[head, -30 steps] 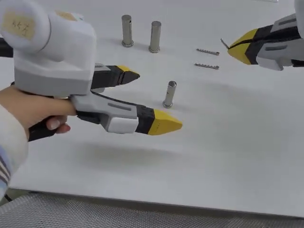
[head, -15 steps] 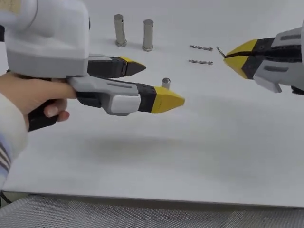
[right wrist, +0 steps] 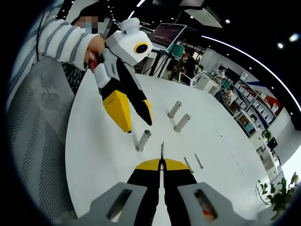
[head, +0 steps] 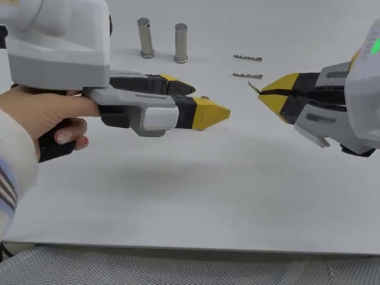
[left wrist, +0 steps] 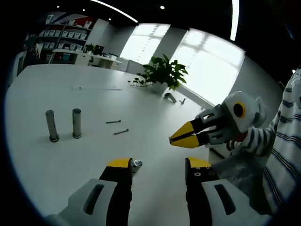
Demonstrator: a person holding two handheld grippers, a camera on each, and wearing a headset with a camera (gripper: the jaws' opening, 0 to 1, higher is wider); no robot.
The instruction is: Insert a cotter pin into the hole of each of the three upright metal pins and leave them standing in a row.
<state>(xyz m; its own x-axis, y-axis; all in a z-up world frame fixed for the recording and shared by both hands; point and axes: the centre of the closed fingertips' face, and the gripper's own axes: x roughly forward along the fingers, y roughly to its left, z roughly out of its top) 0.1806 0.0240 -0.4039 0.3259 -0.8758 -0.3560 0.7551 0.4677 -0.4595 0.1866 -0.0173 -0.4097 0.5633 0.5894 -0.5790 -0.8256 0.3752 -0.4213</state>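
In the head view, a hand (head: pixel 44 116) holds the left gripper (head: pixel 206 100) low over the white worktop (head: pixel 196 196), its yellow-tipped jaws apart. The right gripper (head: pixel 262 95) points in from the right with its jaws clamped on the held cotter pin (head: pixel 253 88), which sticks out from the tips towards the left gripper. Farther back, the two far metal pins (head: pixel 143 38) (head: pixel 181 43) stand upright side by side. To their right, the two loose cotter pins (head: pixel 247 58) (head: pixel 247 75) lie flat, one behind the other.

In the left gripper view, the jaws rise apart from the bottom. The top of the near metal pin (left wrist: pixel 137 164) shows between them, just beside the left-hand jaw tip. The right gripper's closed tips hang above and beyond the gap. The far metal pins stand well off to the left, with the loose cotter pins lying between them and the right gripper.

In the right gripper view, the jaws are pressed together on the held cotter pin, whose free end points up from the tips. The near metal pin stands upright just beyond it, below the left gripper's spread jaws.
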